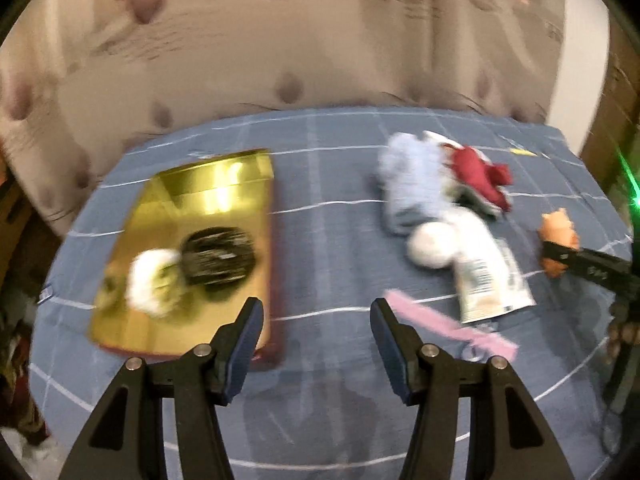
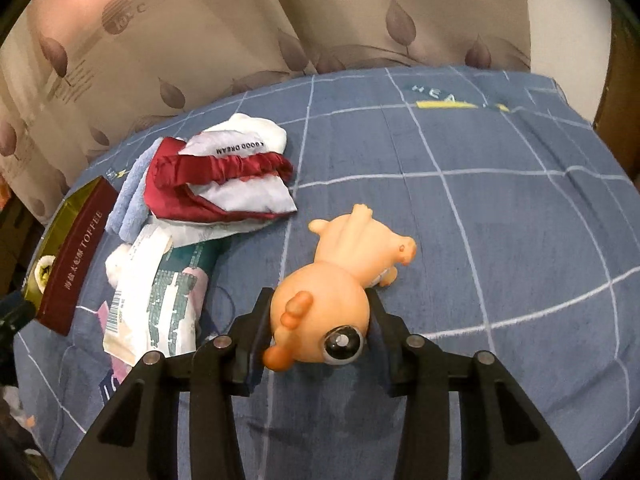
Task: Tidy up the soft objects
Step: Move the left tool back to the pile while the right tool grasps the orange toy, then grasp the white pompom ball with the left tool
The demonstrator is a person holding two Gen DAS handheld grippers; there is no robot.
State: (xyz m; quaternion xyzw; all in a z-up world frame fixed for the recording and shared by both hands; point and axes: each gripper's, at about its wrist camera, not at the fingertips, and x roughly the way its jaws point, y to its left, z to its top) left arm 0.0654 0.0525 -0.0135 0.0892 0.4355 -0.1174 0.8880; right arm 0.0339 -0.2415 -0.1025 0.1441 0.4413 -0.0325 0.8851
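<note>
Covering the bed (image 2: 500,208), a blue checked sheet. Lying at 10 o'clock, a gold box (image 1: 224,184) already holding 2 pompoms, likely the sorting bin. Right tool (image 2: 318,312) clamping the orange rubber toy (image 2: 340,276) by its head, likely for carrying. Left tool (image 1: 316,316) hovering open, empty.

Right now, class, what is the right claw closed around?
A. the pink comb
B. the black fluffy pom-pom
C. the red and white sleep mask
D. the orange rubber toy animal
D: in the right wrist view both fingers of the right claw press the sides of the orange rubber toy animal, which lies on the blue checked bedsheet.
</note>
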